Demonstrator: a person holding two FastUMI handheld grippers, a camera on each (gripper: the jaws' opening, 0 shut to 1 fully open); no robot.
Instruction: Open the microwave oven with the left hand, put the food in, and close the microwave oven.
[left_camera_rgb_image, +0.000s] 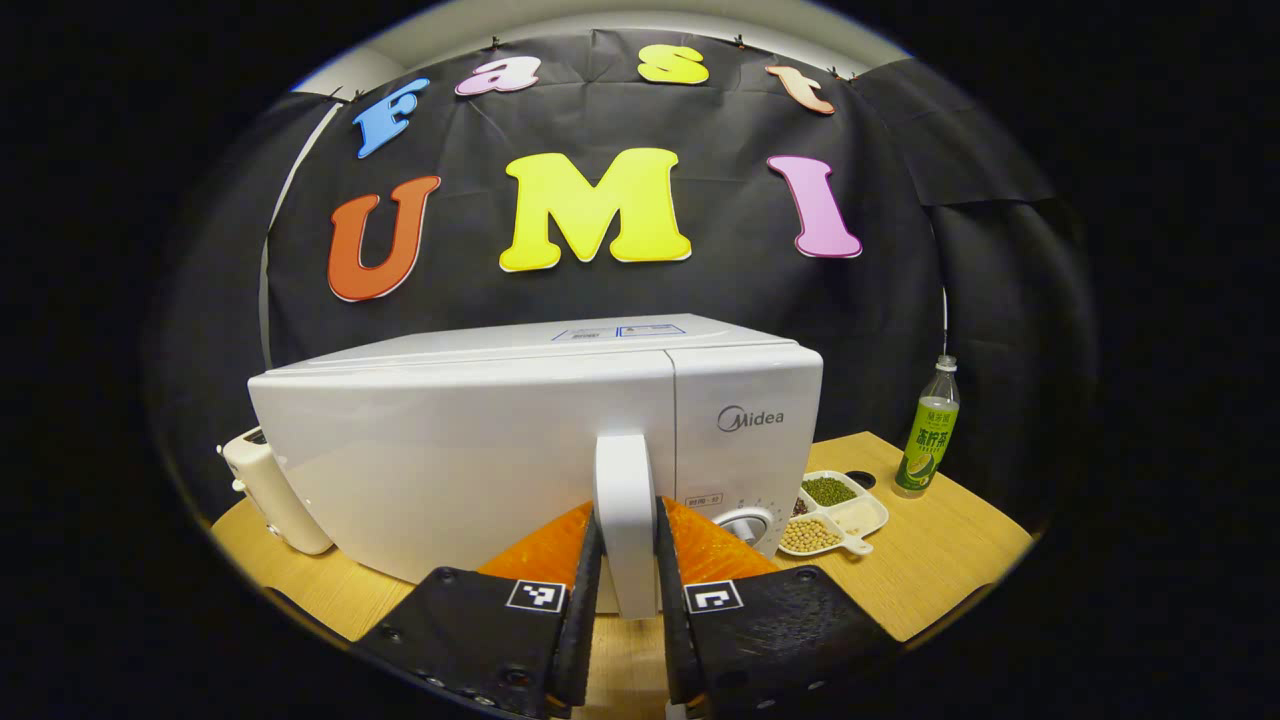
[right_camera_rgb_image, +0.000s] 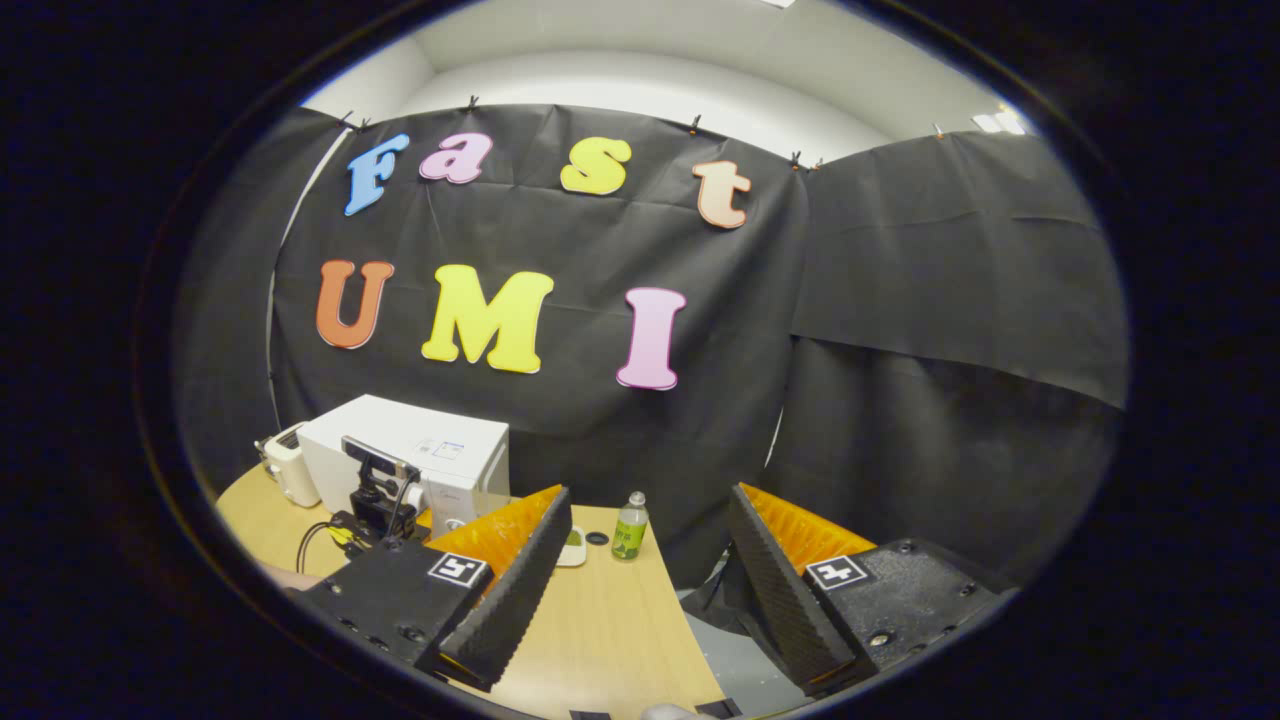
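A white microwave (left_camera_rgb_image: 460, 450) stands on the wooden table (left_camera_rgb_image: 930, 570), close in front of me in the left gripper view. Its upright white door handle (left_camera_rgb_image: 625, 480) sits between the fingers of my left gripper (left_camera_rgb_image: 628, 522), which is shut on it. To the right of the microwave lies a white divided dish (left_camera_rgb_image: 868, 518) holding green and pale beans. In the right gripper view the microwave (right_camera_rgb_image: 445, 450) is far off to the left, with the left gripper's body (right_camera_rgb_image: 378, 498) in front of it. My right gripper (right_camera_rgb_image: 648, 500) hangs open and holds nothing, above the table's right end.
A cream toaster (left_camera_rgb_image: 268, 492) stands left of the microwave. A green-labelled bottle (left_camera_rgb_image: 928, 432) is at the table's back right, seen also as the bottle (right_camera_rgb_image: 628, 527) ahead of the right gripper. The table edge (right_camera_rgb_image: 690, 640) drops to grey floor on the right.
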